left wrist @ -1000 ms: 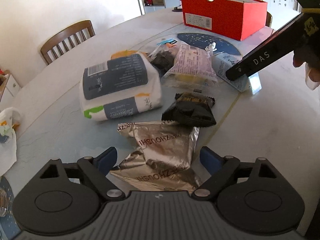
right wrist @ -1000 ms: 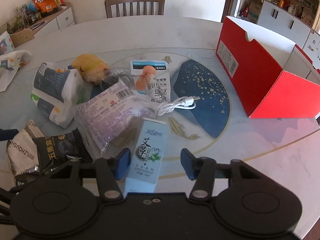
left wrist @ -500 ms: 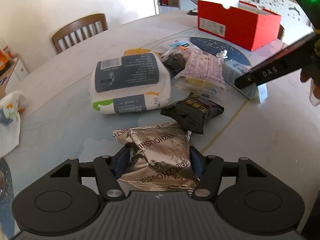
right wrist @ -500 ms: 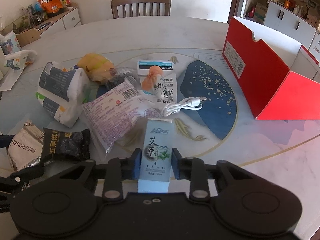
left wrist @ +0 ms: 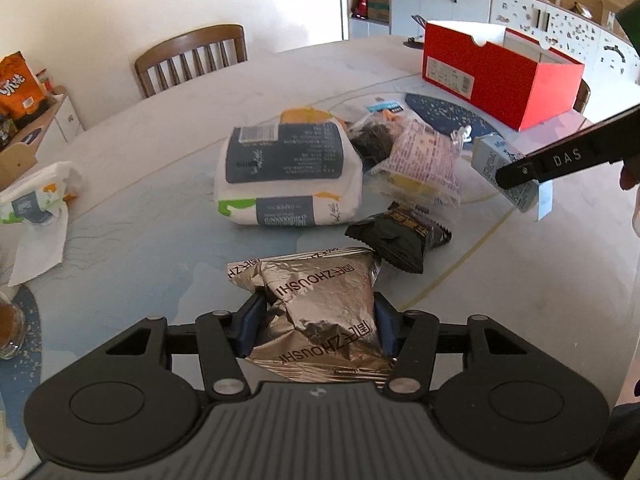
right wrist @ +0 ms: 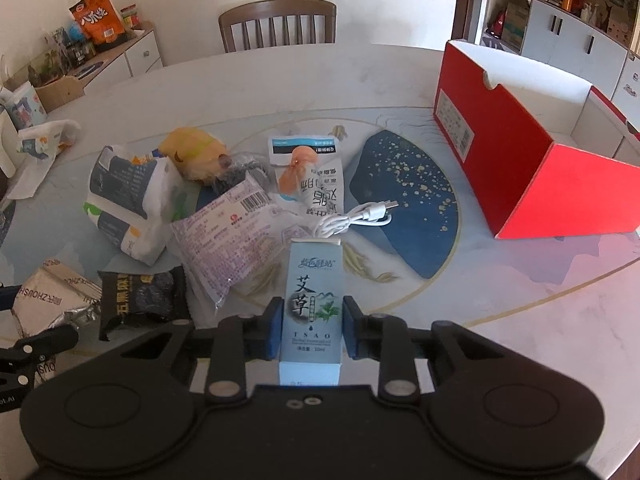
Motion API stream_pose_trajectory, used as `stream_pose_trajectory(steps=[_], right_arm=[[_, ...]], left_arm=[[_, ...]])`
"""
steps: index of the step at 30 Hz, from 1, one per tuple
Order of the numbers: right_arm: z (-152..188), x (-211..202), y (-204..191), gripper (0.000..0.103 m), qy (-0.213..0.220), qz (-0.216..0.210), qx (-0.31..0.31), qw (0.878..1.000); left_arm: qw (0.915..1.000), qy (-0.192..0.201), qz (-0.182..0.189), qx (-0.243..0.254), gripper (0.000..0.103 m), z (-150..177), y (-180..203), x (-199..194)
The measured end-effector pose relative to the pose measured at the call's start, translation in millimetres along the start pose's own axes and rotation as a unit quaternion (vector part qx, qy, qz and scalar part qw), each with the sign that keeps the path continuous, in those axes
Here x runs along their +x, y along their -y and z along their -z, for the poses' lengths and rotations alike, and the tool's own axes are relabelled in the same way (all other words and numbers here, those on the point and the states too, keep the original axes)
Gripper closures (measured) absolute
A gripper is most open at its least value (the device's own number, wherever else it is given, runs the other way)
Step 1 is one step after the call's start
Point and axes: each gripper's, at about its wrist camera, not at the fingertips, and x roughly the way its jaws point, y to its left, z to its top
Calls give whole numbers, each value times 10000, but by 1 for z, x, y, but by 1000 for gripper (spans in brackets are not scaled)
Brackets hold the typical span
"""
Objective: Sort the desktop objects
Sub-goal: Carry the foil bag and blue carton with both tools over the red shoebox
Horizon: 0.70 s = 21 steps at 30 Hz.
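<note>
My left gripper (left wrist: 318, 326) is shut on a silver foil snack packet (left wrist: 316, 304), which also shows in the right wrist view (right wrist: 48, 300). My right gripper (right wrist: 313, 328) is shut on a pale blue carton (right wrist: 314, 304), seen from the left wrist view (left wrist: 506, 170) lifted off the table. A black snack packet (left wrist: 396, 234) lies just beyond the foil packet. An open red box (right wrist: 520, 140) stands at the right of the table.
A tissue pack (left wrist: 286, 176), a clear pink-printed bag (right wrist: 236, 236), a yellow bun (right wrist: 196, 156), a white USB cable (right wrist: 352, 218) and a small sachet (right wrist: 308, 172) lie in a heap mid-table. A wooden chair (right wrist: 278, 26) stands behind. Crumpled tissue wrap (left wrist: 36, 204) lies left.
Both grippers closed: the left on the silver foil packet, the right on the blue carton. Both have lifted slightly with their loads.
</note>
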Motion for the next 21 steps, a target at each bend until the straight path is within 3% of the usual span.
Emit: stream_pose_trajectory(steps=[11, 21], right_arm=[[-3, -30, 4, 74, 105, -155, 20, 9998], [-9, -68, 15, 74, 267, -347, 171, 9989]], left_arm=[[9995, 255, -77, -177, 48, -17, -1, -27], [9985, 525, 95, -148, 48, -49, 16, -48]])
